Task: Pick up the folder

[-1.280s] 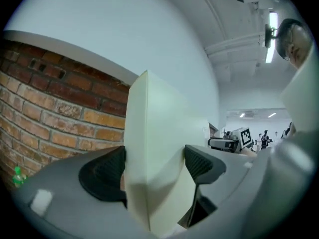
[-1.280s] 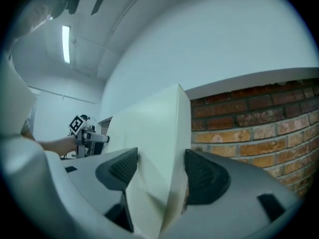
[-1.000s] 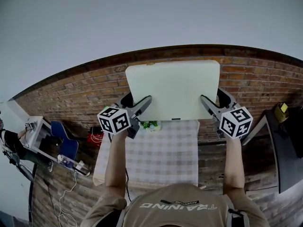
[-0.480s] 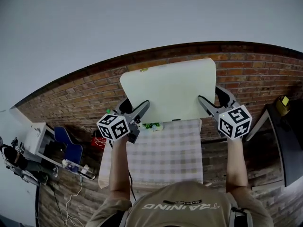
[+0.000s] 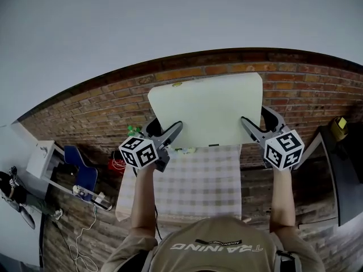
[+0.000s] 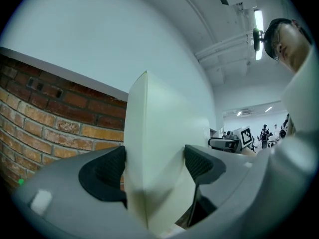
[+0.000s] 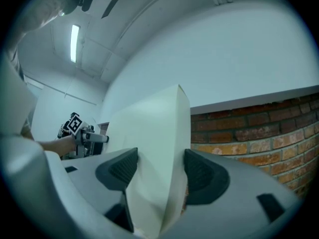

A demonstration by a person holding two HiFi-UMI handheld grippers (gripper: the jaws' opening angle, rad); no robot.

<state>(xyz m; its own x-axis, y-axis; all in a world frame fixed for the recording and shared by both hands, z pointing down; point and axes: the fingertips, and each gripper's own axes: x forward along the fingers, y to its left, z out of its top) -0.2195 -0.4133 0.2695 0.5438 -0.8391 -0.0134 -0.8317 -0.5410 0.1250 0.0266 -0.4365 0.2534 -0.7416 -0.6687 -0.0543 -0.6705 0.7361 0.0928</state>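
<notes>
Checked table below both grippers. Pale cream folder spans gap between them, lifted clear above table; contents unseen. Left gripper clamps folder's left edge, right gripper right edge; jaws pressed on both faces.

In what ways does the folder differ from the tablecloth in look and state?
The folder is plain cream; the tablecloth is checked. The folder is held up in the air, the left gripper and right gripper each with tongs shut on one side edge; the tablecloth lies spread out below. Both are pale and rectangular.
</notes>
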